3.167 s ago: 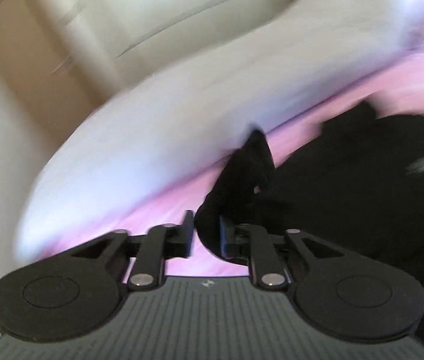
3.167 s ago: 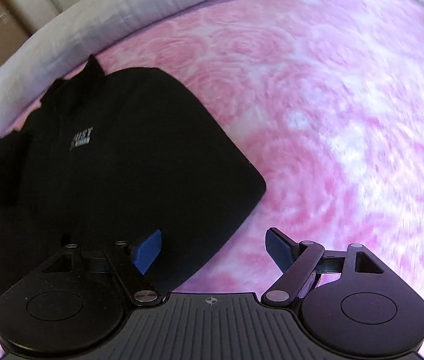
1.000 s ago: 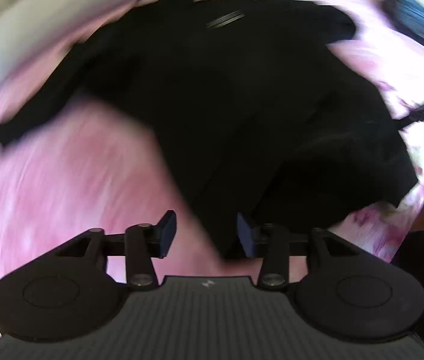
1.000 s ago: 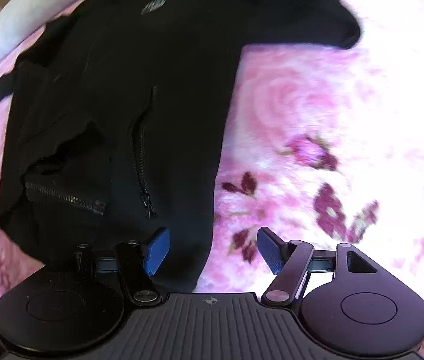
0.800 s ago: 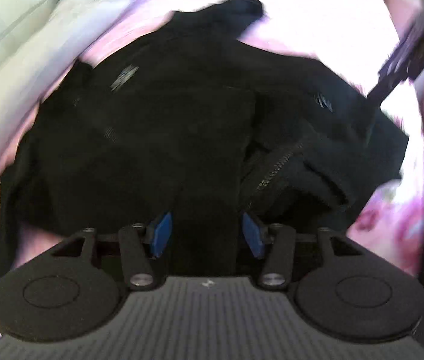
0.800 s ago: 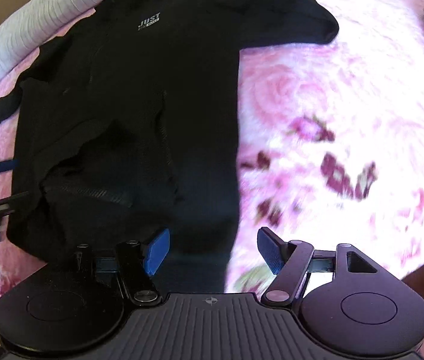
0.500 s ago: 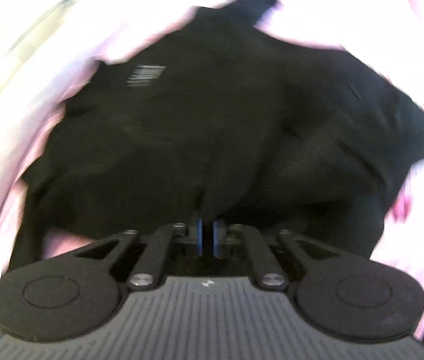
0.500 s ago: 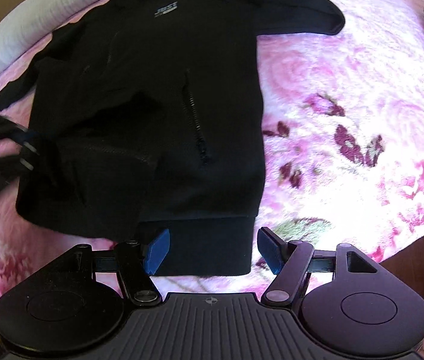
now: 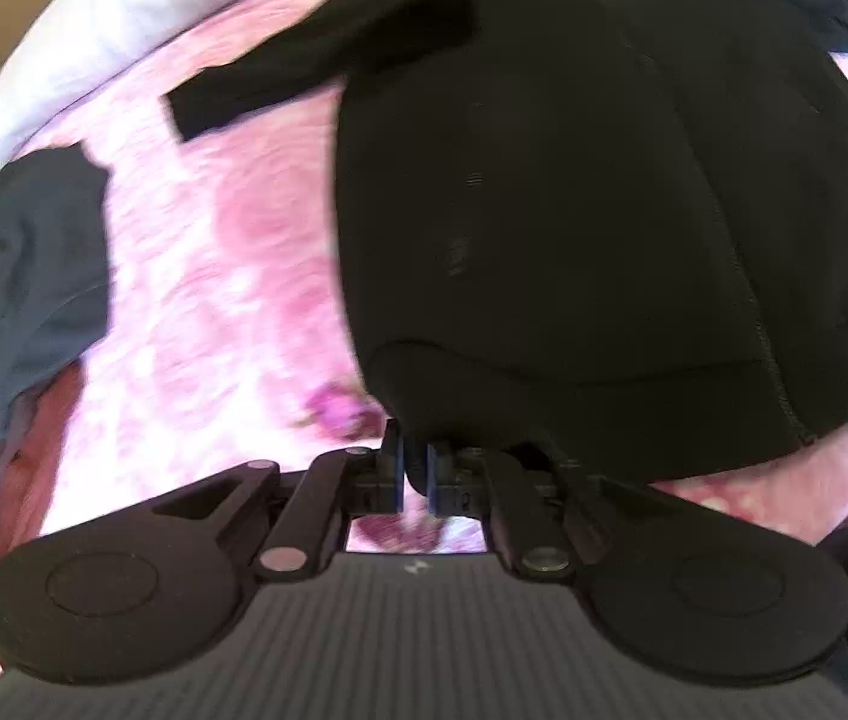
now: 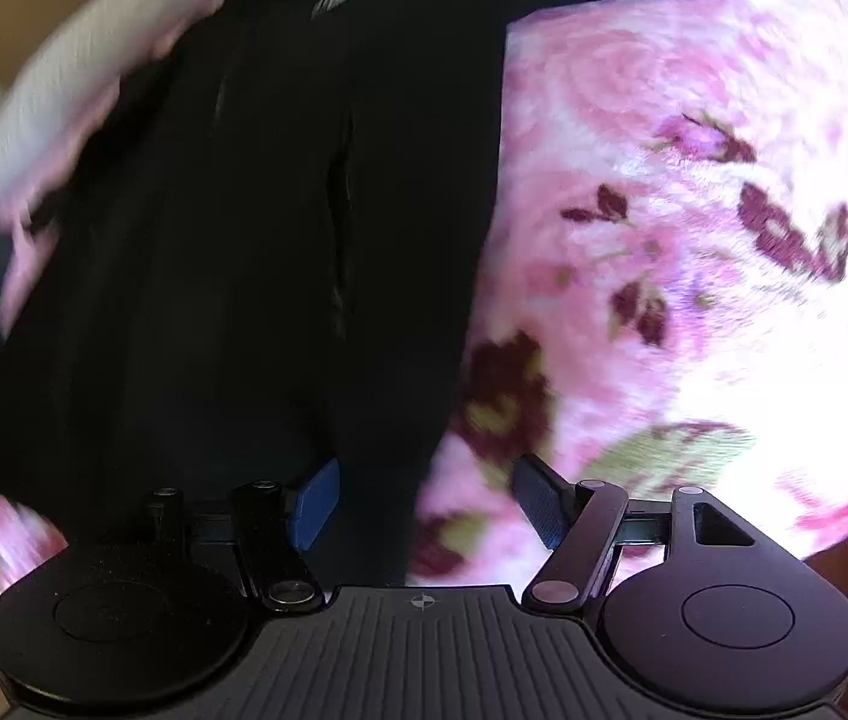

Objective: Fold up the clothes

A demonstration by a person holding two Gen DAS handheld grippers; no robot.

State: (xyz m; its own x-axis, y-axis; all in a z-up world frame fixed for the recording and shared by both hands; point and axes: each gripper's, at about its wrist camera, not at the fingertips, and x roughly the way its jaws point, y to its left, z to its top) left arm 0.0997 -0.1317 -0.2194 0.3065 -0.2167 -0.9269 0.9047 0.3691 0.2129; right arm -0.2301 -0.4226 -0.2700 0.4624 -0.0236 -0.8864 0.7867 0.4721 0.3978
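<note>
A black zip jacket (image 9: 574, 192) lies spread face up on the pink floral bedspread (image 9: 213, 252), its left sleeve (image 9: 303, 66) stretched out to the side. My left gripper (image 9: 414, 468) is shut on the jacket's bottom hem at its left corner. In the right wrist view the jacket (image 10: 255, 210) fills the left half, blurred. My right gripper (image 10: 424, 504) is open, its left finger over the hem's right corner and its right finger over the bedspread (image 10: 694, 240).
A grey garment (image 9: 21, 276) lies bunched at the left edge of the bed. A white pillow or duvet (image 9: 123, 30) runs along the far side. The bed's near edge is just below both grippers.
My left gripper closed on the hem and pulled it out flat, so the bunched lower part of the jacket is smoothed. My right gripper stayed open and dropped closer to the hem's right corner.
</note>
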